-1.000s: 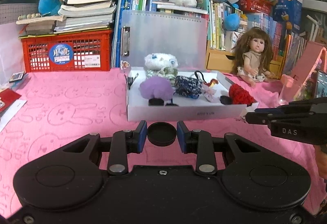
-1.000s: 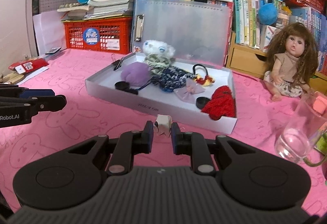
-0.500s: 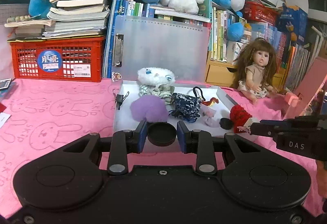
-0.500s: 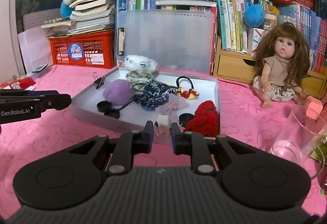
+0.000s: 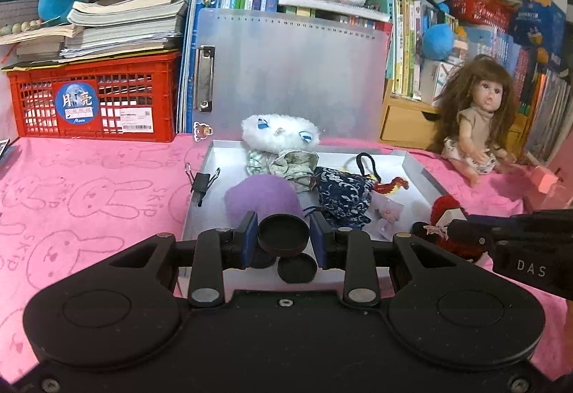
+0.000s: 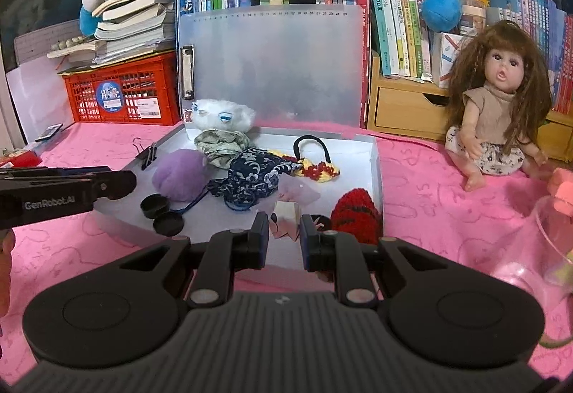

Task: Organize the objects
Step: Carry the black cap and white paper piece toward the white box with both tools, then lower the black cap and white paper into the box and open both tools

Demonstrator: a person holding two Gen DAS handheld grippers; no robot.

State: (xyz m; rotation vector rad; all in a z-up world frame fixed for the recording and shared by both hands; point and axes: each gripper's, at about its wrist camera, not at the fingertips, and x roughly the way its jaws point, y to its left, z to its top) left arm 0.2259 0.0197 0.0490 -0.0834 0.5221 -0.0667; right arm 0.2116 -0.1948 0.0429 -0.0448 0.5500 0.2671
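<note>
A white shallow tray (image 5: 199, 203) lies on the pink cloth. It holds a purple pompom (image 5: 263, 196), a white plush (image 5: 279, 135), a dark blue patterned pouch (image 5: 343, 196), a red knitted piece (image 6: 354, 217) and two loose black caps (image 6: 161, 214). My left gripper (image 5: 283, 229) is shut on a black round cap (image 5: 283, 237) just over the tray's near edge. My right gripper (image 6: 284, 224) is shut on a small pale pink bow (image 6: 284, 221) over the tray's near right part, beside the red piece. Each gripper shows at the edge of the other's view.
A black binder clip (image 5: 202, 181) sits on the tray's left rim. Behind the tray stand a translucent clipboard (image 5: 290, 74), a red crate (image 5: 93, 95) under books, and shelves with plush toys. A doll (image 6: 497, 120) sits at the right, and a glass cup (image 6: 537, 257) is near right.
Both grippers have moved forward toward the tray and now hang over its near edge, still holding the cap and the bow. The tray looks larger and closer in both views.
</note>
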